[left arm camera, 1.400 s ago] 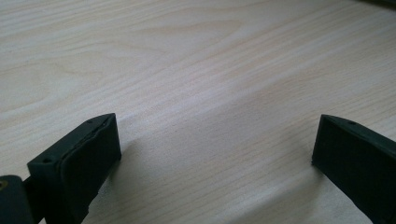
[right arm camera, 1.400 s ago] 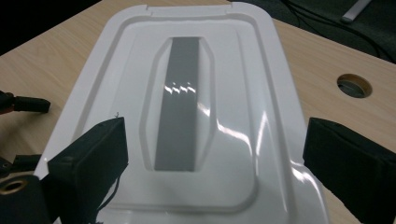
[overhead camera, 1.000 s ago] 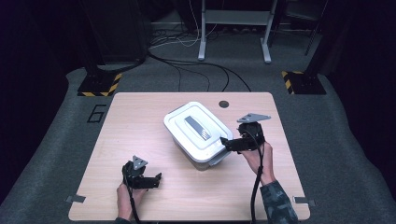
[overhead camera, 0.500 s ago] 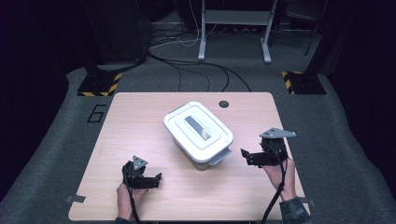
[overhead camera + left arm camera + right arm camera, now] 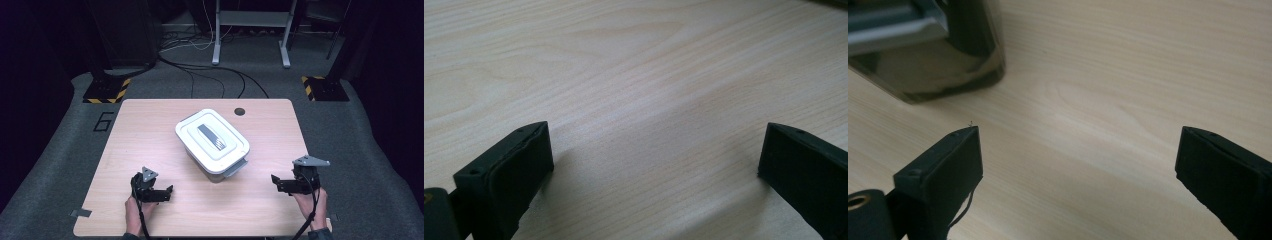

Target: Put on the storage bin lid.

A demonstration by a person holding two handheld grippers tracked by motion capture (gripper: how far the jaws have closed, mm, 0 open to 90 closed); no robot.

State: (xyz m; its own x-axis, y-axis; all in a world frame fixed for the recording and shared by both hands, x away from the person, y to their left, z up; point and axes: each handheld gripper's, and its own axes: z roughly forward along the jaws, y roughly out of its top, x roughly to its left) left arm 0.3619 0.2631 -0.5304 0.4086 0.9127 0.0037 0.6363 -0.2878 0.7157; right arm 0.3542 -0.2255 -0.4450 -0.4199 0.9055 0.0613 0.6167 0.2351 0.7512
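With both sets of fingers spread wide and empty, the right gripper (image 5: 281,183) (now near the counter's (image 5: 150,125) edge) and the left gripper (image 5: 161,192) should approach the lidded white container (image 5: 212,140) squarely from opposite sides.

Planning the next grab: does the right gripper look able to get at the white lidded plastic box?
Probably yes. The right gripper stands open beside the white lidded plastic box, with bare wooden table between them.

White lidded box (image 5: 212,141) with grey striped label, pale woodgrain table (image 5: 150,130), black fingers (image 5: 509,170)
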